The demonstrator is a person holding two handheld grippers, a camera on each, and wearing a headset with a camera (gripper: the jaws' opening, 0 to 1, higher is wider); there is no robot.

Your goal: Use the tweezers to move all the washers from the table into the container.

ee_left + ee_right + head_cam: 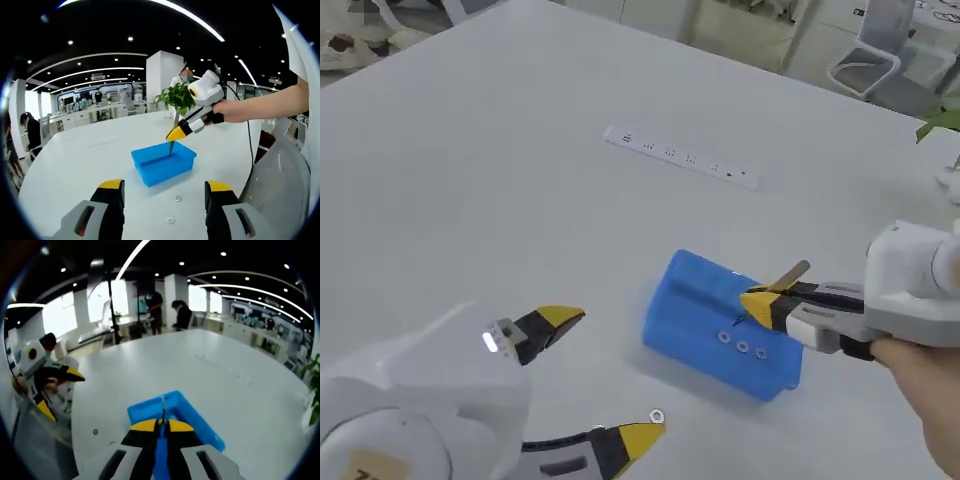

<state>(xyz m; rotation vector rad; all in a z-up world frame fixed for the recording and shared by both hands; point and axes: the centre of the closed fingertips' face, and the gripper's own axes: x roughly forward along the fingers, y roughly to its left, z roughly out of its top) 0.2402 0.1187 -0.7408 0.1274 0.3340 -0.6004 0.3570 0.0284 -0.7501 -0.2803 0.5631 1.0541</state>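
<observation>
Left gripper (620,372) nearest, jaws apart, empty. Loose washer (656,416) on table just beside its lower jaw; stray nudge could flick it away. Right gripper (755,303) clamped on tweezers (792,273), tips down inside blue container (685,300) near three washers (742,347). Snagging wall on lift-out could shove or tip container. Power strip (680,155) beyond, no risk.

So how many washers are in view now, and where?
5. Three washers lie in a row inside the blue container. Two more lie on the table before the left gripper: a nearer washer and a farther washer. Others may be hidden.
</observation>
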